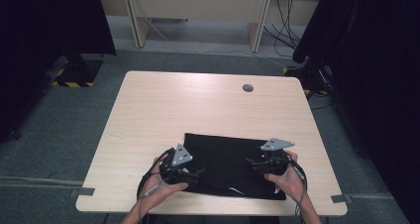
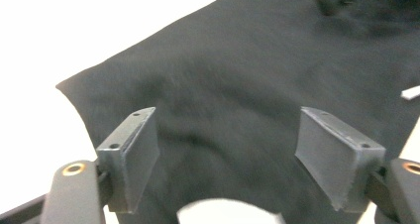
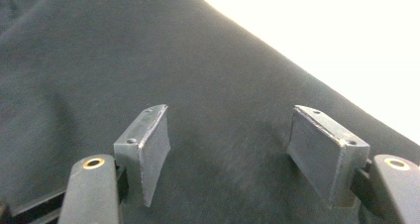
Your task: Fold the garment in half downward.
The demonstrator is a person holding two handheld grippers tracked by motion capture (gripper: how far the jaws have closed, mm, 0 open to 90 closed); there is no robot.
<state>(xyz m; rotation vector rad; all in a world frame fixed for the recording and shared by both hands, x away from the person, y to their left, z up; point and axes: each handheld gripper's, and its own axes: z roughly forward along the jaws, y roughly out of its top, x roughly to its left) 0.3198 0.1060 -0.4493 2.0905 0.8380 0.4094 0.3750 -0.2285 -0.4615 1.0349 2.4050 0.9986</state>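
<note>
— What do we get from the high view that the gripper views leave out?

— The whole layout. We see the black cloth [image 1: 233,164] lying flat on the near half of the light wooden table [image 1: 198,105], its front edge close to the table's near edge. The left gripper [image 1: 198,172] sits over the cloth's left end and the right gripper [image 1: 250,161] over its right part, each held in a hand [image 1: 292,179] coming in from the bottom. We also see a round grommet hole [image 1: 247,88] in the far part of the tabletop, well apart from the cloth.

— And what do the gripper views add?

— The jaws themselves. In the left gripper view we see the left gripper [image 2: 225,154] with its jaws spread wide and nothing between them but the cloth [image 2: 247,85] below. The right gripper [image 3: 228,149] is the same: jaws wide apart, gripping nothing, dark fabric [image 3: 124,60] underneath. From above we cannot make out the jaw gap at all.

— Anything hard to read?

— The left gripper view is blurred, and a pale patch at its bottom edge we cannot identify. The table is washed out to white in both gripper views. A small pale mark [image 1: 236,190] shows near the cloth's front edge; we cannot tell what it is. Whether the jaws touch the cloth, we cannot say.
</note>
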